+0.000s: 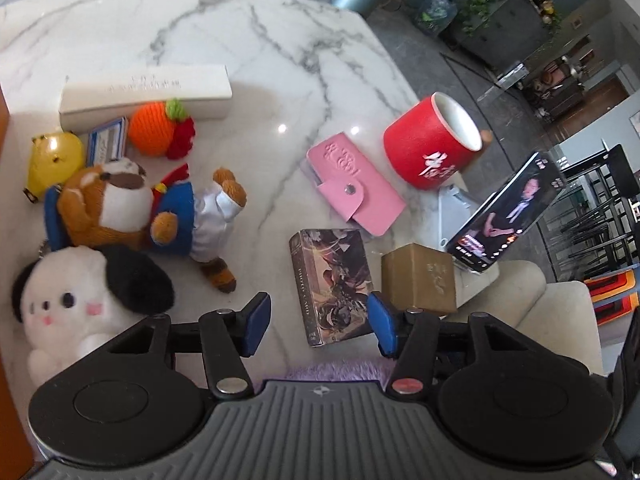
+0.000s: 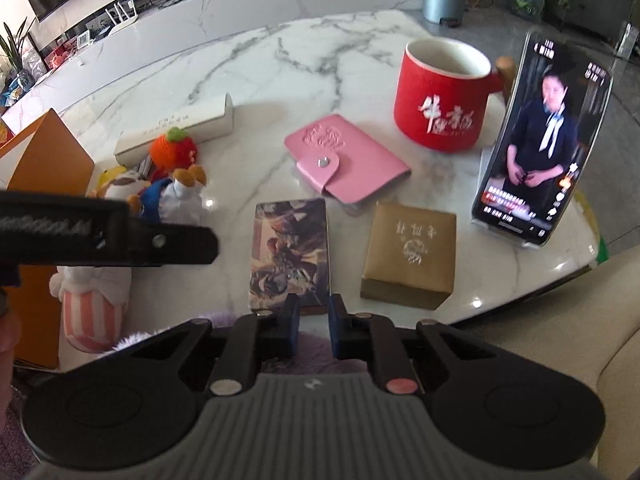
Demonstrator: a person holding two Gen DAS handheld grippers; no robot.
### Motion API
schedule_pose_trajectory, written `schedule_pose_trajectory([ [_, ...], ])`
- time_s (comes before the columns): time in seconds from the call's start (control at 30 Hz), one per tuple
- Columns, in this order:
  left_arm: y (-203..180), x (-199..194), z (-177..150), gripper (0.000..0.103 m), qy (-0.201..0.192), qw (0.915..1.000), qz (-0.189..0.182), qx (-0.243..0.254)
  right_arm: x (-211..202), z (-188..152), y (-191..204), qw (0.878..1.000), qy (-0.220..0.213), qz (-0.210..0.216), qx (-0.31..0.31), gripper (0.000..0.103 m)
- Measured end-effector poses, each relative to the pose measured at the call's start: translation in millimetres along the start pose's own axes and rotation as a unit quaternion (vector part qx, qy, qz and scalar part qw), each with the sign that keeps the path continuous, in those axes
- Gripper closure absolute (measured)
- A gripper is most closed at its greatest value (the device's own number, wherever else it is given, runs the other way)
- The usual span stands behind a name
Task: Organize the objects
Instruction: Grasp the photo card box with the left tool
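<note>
Blue-padded fingers (image 1: 256,322) of the left gripper (image 1: 316,322) are spread wide above the near edge of the white marble table (image 1: 240,40), with nothing held between them. Between and just beyond them a dark illustrated card box (image 1: 330,280) is seen lying flat. A gold square box (image 1: 418,282) sits just right of it, touching the right finger in the view. Farther off a pink snap-closure card wallet (image 1: 354,188) lies flat, and beyond it to the right a red mug with white lettering (image 1: 432,142) stands upright. A smartphone with a lit screen (image 1: 506,212) is propped on a stand at the right. To the left a cluster of toys is gathered: a white plush dog with black ears (image 1: 76,304) nearest, a brown plush bear in blue clothes (image 1: 136,212) behind it, then a yellow plush (image 1: 54,160), an orange crocheted fruit (image 1: 154,130) and a long white carton (image 1: 144,94) at the far side. The right gripper (image 2: 314,330) is held narrow, its fingers (image 2: 290,328) almost closed with only a slim gap; purple fuzzy material (image 2: 316,346) is seen between and beneath them, though whether it is gripped cannot be told. An orange board (image 2: 44,160) stands at the left.
</note>
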State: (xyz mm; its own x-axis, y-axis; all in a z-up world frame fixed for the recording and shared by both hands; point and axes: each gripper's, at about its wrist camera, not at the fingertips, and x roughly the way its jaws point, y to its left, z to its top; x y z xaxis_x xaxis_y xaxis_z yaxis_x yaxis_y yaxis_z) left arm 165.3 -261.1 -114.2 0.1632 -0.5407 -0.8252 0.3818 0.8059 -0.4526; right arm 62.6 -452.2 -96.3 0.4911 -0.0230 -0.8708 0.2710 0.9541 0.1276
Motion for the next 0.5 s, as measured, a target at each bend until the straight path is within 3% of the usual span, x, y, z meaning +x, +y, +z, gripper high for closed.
schedule_pose_trajectory([
  [0.33, 3.0, 45.6, 3.4, 0.028, 0.027, 0.999, -0.005, -0.036, 24.3, 0.6, -16.6, 0.999, 0.026, 0.021, 0.031, 0.082],
  [0.5, -8.3, 53.1, 7.6, 0.026, 0.019, 0.9998, 0.0, -0.007, 33.3, 0.5, -20.9, 0.997, 0.035, 0.045, 0.045, 0.082],
])
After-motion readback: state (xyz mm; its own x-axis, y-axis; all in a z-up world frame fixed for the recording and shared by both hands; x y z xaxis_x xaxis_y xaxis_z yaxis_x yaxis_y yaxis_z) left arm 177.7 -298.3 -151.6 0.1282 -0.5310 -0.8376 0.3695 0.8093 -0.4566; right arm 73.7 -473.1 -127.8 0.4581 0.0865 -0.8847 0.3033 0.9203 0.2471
